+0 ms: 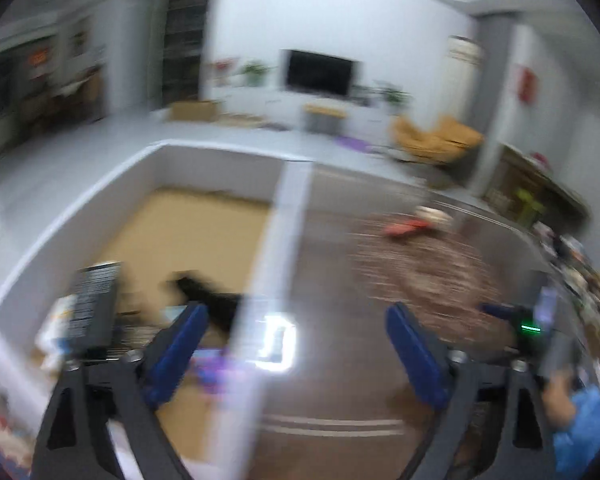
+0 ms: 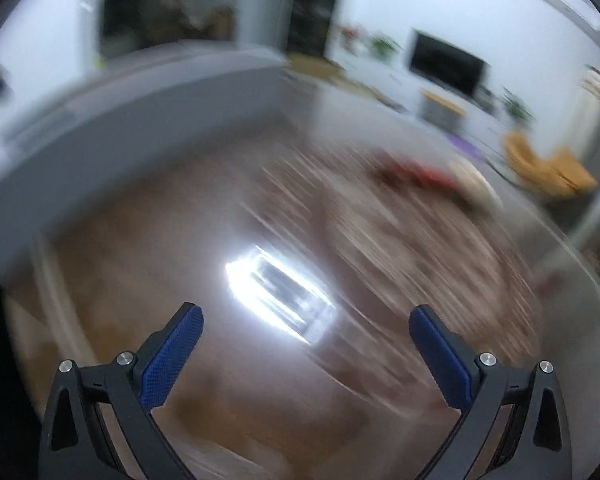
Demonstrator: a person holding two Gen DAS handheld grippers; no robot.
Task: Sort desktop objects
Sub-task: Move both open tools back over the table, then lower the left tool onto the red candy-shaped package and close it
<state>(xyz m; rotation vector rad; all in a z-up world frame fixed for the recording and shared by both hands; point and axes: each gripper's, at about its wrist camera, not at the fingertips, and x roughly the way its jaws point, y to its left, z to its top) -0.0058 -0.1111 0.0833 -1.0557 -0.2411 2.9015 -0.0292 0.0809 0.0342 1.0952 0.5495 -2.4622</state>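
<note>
I held my left gripper (image 1: 294,322) over the rim of the white box (image 1: 220,168) at the counter's (image 1: 340,360) left, jaws spread wide and empty, which suits a drop just made among the dark things (image 1: 204,292) inside. My right gripper (image 2: 306,322), jaws equally wide and empty, pointed down at bare counter, while the red object (image 1: 406,227) waited at the far right, probably next.

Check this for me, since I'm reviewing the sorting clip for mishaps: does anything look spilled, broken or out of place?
Nothing stands out, though blur hides detail. The left gripper and right gripper are open and empty. A red object lies alone at the far side of the brown table.
</note>
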